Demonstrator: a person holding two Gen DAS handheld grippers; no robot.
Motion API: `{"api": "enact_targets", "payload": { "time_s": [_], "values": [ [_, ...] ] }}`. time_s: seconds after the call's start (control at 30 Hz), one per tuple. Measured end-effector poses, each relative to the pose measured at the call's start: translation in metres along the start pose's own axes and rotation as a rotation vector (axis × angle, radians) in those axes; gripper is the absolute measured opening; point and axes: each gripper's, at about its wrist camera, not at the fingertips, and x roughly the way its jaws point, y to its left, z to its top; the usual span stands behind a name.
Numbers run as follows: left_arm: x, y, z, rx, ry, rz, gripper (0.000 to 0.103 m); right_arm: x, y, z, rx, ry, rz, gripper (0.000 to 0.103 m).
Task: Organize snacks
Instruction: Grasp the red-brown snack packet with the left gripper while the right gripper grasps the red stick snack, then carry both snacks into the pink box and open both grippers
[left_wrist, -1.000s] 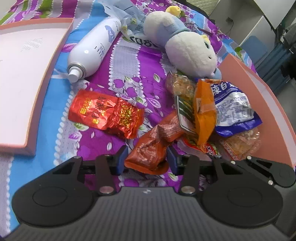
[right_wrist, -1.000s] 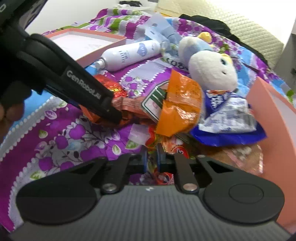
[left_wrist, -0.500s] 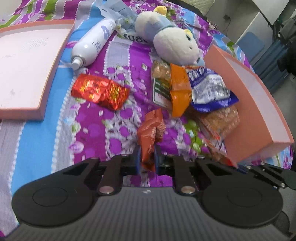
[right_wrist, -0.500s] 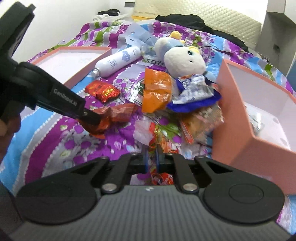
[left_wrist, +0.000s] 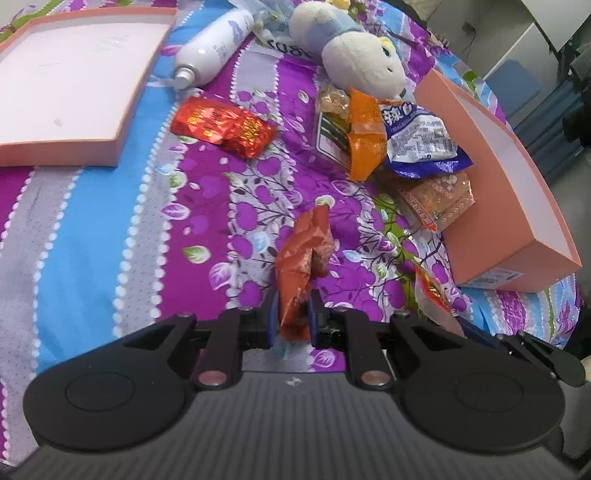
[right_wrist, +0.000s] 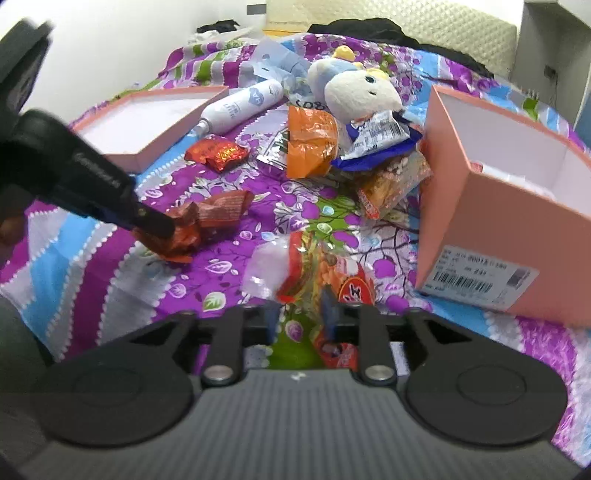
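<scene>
Two grippers, two boxes – snacks on the bedspread
Left gripper (left_wrist: 291, 320) pinches an orange-brown packet (left_wrist: 303, 266); right gripper (right_wrist: 301, 318) stands parted around a clear-and-red packet (right_wrist: 314, 266). Only the right view shows inside the pink box (right_wrist: 491, 206).

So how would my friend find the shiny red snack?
Start at the flat pink lid on the flowery bedspread. Just beside its near corner, below the white bottle, lies the shiny red snack. It lies alone, crinkly foil with gold print, away from the pile.
</scene>
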Motion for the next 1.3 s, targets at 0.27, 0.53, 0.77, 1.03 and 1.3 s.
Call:
{"api": "enact_targets", "payload": {
  "time_s": [0.27, 0.53, 0.77, 1.03, 1.3],
  "values": [
    [-0.022, 0.002, 0.005, 0.038, -0.072, -0.012, 0.047, -0.015, -0.015, -0.007, 0.16, -0.072, 0.108, 0.085],
    [-0.021, -0.01, 0.018, 0.14, -0.105, -0.07, 0.071, -0.011, -0.044, -0.008, 0.386, -0.142, 0.091, 0.085],
    [0.018, -0.024, 0.013, 0.237, -0.048, -0.008, 0.071, 0.02, -0.047, -0.013, 0.382, -0.04, 0.076, 0.079],
    [0.046, -0.023, 0.008, 0.263, -0.007, 0.073, 0.063, 0.034, -0.027, -0.012, 0.219, 0.025, 0.009, 0.063],
    [0.043, -0.031, 0.01, 0.219, -0.026, 0.109, 0.043, 0.027, -0.025, -0.006, 0.187, 0.033, -0.03, 0.047]
  ]
}}
